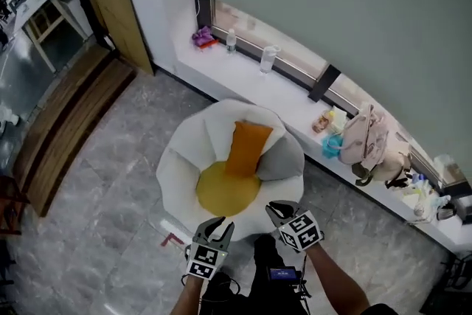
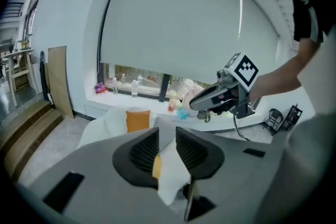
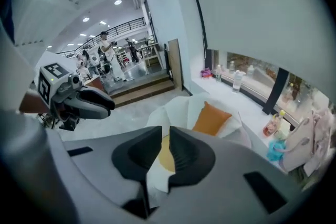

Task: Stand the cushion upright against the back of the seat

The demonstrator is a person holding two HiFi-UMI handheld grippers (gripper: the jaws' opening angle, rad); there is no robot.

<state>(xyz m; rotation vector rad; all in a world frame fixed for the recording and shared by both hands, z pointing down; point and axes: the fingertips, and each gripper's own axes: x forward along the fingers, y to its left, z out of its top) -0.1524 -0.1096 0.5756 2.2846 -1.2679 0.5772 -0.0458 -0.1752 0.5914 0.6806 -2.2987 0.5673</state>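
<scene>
The orange cushion (image 1: 247,147) stands upright against the back of the white round chair (image 1: 181,166), above its yellow seat pad (image 1: 225,189). A grey cushion (image 1: 282,158) leans beside it on the right. Both grippers hover in front of the chair, well short of the cushion. My left gripper (image 1: 217,223) has a narrow gap between its jaws and holds nothing. My right gripper (image 1: 276,209) has its jaws almost together, only a slit left, also empty. The cushion (image 2: 137,120) is small and distant in the left gripper view, and the cushion (image 3: 211,118) sits beyond the jaws in the right gripper view.
A white window ledge (image 1: 243,74) behind the chair carries bottles, a pink bag (image 1: 365,140) and small items. A wooden board (image 1: 122,18) leans on the wall, with wooden steps (image 1: 63,125) at the left. A small red and white object (image 1: 171,236) lies on the floor by the chair.
</scene>
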